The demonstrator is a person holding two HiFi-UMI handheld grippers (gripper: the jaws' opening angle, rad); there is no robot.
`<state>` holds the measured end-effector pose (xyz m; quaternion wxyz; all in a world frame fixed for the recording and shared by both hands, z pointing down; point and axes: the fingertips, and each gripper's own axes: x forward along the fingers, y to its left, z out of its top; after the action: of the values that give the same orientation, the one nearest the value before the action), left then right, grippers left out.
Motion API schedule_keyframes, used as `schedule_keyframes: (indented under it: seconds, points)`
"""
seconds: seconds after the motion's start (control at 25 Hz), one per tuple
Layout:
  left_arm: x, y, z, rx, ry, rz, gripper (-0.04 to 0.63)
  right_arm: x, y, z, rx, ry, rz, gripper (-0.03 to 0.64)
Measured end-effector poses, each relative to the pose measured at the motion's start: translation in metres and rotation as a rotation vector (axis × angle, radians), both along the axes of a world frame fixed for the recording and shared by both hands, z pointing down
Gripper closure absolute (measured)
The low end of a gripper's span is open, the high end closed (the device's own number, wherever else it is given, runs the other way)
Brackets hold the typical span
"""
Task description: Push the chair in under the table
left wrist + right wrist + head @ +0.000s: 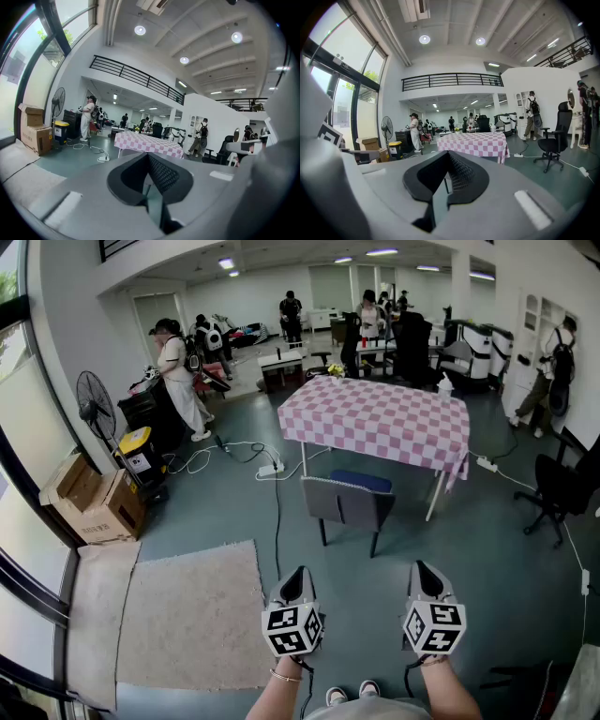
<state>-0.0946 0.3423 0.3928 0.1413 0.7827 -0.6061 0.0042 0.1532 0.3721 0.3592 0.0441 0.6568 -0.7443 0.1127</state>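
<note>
In the head view a grey chair (347, 504) with a blue seat stands on the floor, its back toward me and its seat partly under the near edge of the table (375, 418). A pink-and-white checked cloth covers the table. My left gripper (300, 571) and right gripper (419, 566) are side by side well short of the chair, both shut and holding nothing. Both point toward the chair. The left gripper view shows its gripper (149, 159) shut and the table (147, 143) far ahead. In the right gripper view its gripper (449, 161) is shut, with the table (476, 142) beyond. Neither gripper view shows the chair.
A beige rug (192, 615) lies at my left. Cardboard boxes (94, 502), a yellow bin (138, 451) and a standing fan (94, 409) line the left window wall. Cables and a power strip (267, 468) lie left of the table. A black office chair (558, 488) is at right. People (178, 376) stand behind.
</note>
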Motion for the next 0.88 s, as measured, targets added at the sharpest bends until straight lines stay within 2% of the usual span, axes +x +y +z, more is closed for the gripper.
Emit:
schedule_keyframes:
  seconds: [0.52,0.72,0.88]
  points:
    - [0.013,0.015,-0.002,-0.005,-0.017,-0.011,0.595,0.007,0.008,0.001,-0.003,-0.013,-0.03,0.607]
    - [0.018,0.015,-0.001,-0.004,-0.028,-0.021,0.595,0.014,0.003,0.008,-0.014,-0.085,-0.042,0.606]
    - [0.019,0.016,-0.002,0.0,-0.015,-0.033,0.594,0.012,0.003,0.012,-0.015,-0.099,-0.071,0.604]
